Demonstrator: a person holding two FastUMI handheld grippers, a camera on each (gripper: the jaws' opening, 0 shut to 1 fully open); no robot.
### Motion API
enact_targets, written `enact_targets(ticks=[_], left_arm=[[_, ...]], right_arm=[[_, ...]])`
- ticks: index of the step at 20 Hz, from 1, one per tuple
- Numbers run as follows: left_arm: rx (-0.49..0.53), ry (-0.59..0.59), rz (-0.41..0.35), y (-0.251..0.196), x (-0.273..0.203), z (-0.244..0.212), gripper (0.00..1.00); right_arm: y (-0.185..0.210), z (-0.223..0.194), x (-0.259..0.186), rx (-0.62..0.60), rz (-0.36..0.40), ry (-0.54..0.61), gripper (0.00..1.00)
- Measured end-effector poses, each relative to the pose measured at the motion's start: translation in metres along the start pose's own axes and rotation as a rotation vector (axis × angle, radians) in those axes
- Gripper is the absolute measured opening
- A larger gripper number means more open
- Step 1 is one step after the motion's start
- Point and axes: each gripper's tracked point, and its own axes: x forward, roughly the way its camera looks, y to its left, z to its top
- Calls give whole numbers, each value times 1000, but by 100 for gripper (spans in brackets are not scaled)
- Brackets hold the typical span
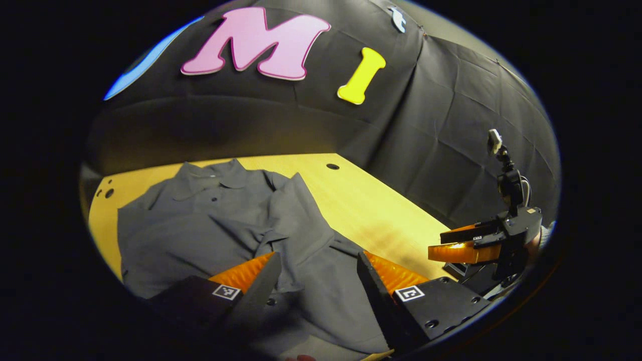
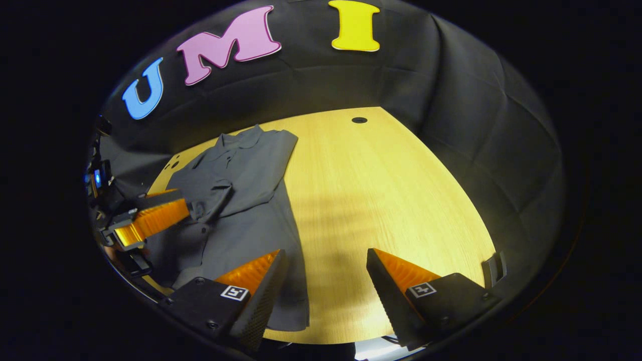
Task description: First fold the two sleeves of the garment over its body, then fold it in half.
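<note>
In the left gripper view, a wooden table [image 1: 371, 210] is covered by a grey shirt [image 1: 210, 225]; the left gripper [image 1: 318, 273] is held spread above it, empty. In the right gripper view, the right gripper [image 2: 326, 281] is parted over bare wood beside the shirt [image 2: 241, 200].

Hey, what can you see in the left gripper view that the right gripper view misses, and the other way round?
Left gripper view: the right gripper off to one side beyond the table's edge, and a folded sleeve lying across the shirt's body, seen up close.
Right gripper view: the left gripper over the shirt, the shirt's hem by the near edge, and a broad bare stretch of table.
Shared: the grey shirt, its collar, the wooden table and the round hole in it.
</note>
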Motion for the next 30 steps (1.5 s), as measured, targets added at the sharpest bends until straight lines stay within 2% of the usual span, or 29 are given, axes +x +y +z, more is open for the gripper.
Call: enact_targets(ticks=[5, 10, 18, 24, 27, 30], left_arm=[[-32, 25, 30, 18, -53, -19, 96], [-85, 55, 190, 80, -119, -60, 96], [-182, 140, 431, 163, -211, -133, 96], [-255, 202, 538, 201, -239, -174, 96], [-288, 238, 543, 211, -236, -190, 96], [-327, 321, 566, 219, -234, -215, 96]], right_arm=[[23, -19, -2, -25, 40, 41, 99], [47, -36, 2, -60, 65, 77, 99], [69, -51, 15, -67, 54, 116, 99], [70, -68, 15, -27, 31, 156, 99], [67, -74, 17, -17, 14, 171, 99], [67, -82, 23, -39, 1, 190, 99]])
